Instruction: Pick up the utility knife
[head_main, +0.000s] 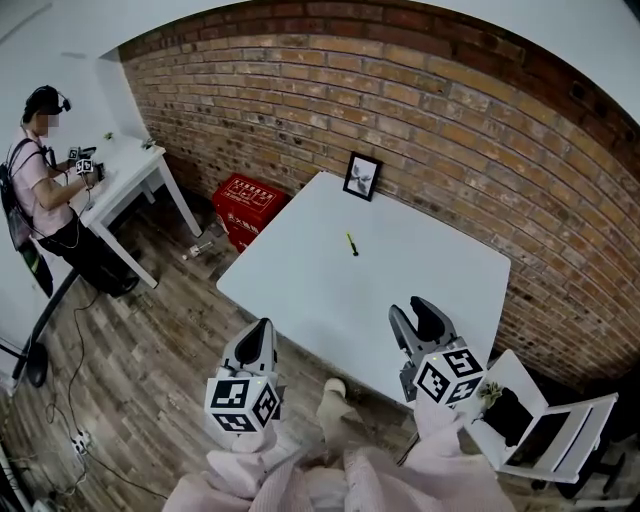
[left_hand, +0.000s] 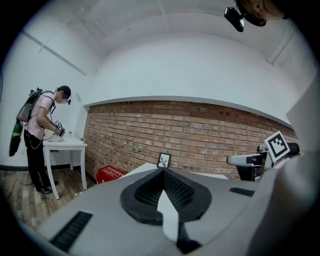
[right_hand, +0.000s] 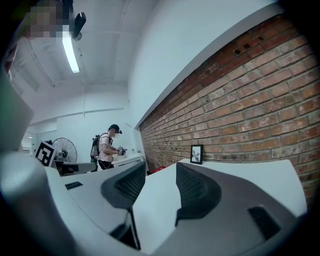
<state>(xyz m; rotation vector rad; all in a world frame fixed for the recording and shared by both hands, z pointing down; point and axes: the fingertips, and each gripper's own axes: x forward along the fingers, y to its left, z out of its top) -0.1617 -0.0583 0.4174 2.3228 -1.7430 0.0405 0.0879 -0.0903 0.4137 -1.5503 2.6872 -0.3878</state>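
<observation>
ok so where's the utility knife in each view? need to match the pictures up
Head view: the utility knife lies near the middle of the white table, just this side of the picture frame.
Left gripper view: not visible.
Right gripper view: not visible.
Shared landmark: the picture frame at the table's far edge, at centre in the left gripper view and right of centre in the right gripper view.

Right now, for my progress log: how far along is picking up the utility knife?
Nothing done: the small yellow-green utility knife lies untouched on the white table. In hand: nothing; right gripper open, left gripper shut, both short of it. Left: reach, grasp, lift.
</observation>
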